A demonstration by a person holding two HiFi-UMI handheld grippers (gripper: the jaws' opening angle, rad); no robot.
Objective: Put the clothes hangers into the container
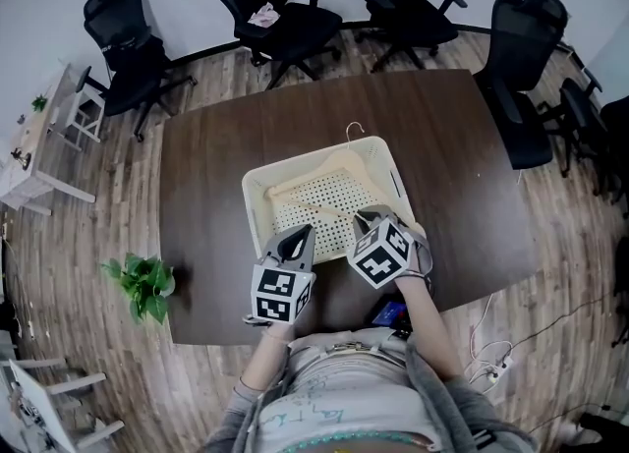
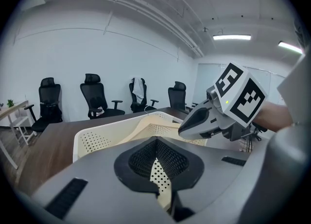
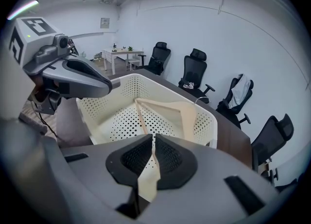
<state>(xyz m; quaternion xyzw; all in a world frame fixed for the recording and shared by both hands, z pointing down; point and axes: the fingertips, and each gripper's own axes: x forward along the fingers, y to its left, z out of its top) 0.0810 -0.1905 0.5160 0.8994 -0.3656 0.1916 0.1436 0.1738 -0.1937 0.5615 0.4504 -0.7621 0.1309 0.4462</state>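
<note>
Both claws are pressed together at the basket's near edge. Right claw (image 3: 153, 140) pinches what looks like the near end of the hanger (image 3: 167, 107), a pale strip running straight in between its pads. Left claw (image 2: 156, 143), just to its left, grips nothing I can see, only basket (image 3: 124, 88) holes showing behind its pads. Hanger lies inside the basket, slanting up to the far rim, its wire hook (image 1: 354, 130) poking over that rim. Basket sits on the table (image 1: 216, 205), toward the near side. By its looks the hanger is light, stiff wood, smooth enough to pivot in a narrow pinch, so a hold on an arm close to the neck would steady it better than an end; the hook may snag the rim or the holes
</note>
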